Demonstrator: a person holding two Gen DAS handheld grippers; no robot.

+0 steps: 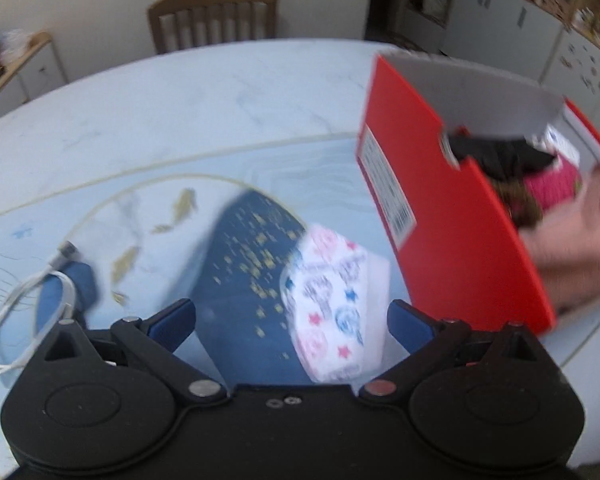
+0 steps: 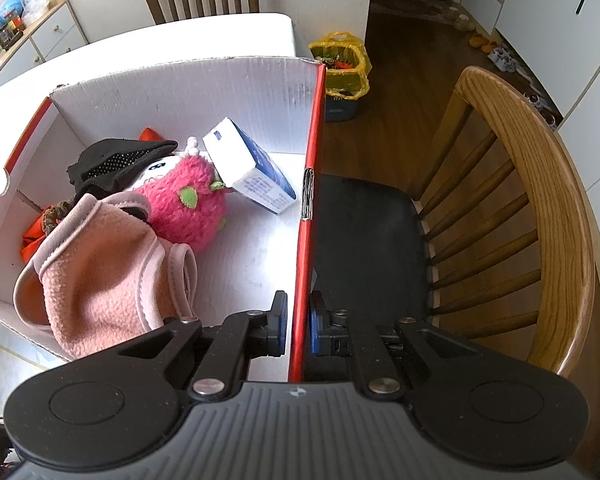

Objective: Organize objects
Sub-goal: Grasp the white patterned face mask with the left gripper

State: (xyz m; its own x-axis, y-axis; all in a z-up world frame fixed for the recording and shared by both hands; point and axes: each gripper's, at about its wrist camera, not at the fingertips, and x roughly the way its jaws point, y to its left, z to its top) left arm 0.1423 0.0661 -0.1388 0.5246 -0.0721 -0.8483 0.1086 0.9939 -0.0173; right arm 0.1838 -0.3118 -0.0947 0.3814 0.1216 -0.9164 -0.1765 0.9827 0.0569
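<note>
we pinch the near wall of the red box (image 2: 305, 216) with our right gripper (image 2: 298, 326), jaws nearly closed on the cardboard – probably to steady it for loading. our left gripper (image 1: 292, 320) hangs wide open and empty over the star-print pouch (image 1: 330, 304), which lies on the table (image 1: 220, 92) at the box's seven o'clock, likely the next pick. only the right view shows the box's contents – pink fleece (image 2: 100, 272), plush toy (image 2: 184, 200), small carton (image 2: 248, 166); only the left shows the white cable (image 1: 28, 304) at nine o'clock.
</note>
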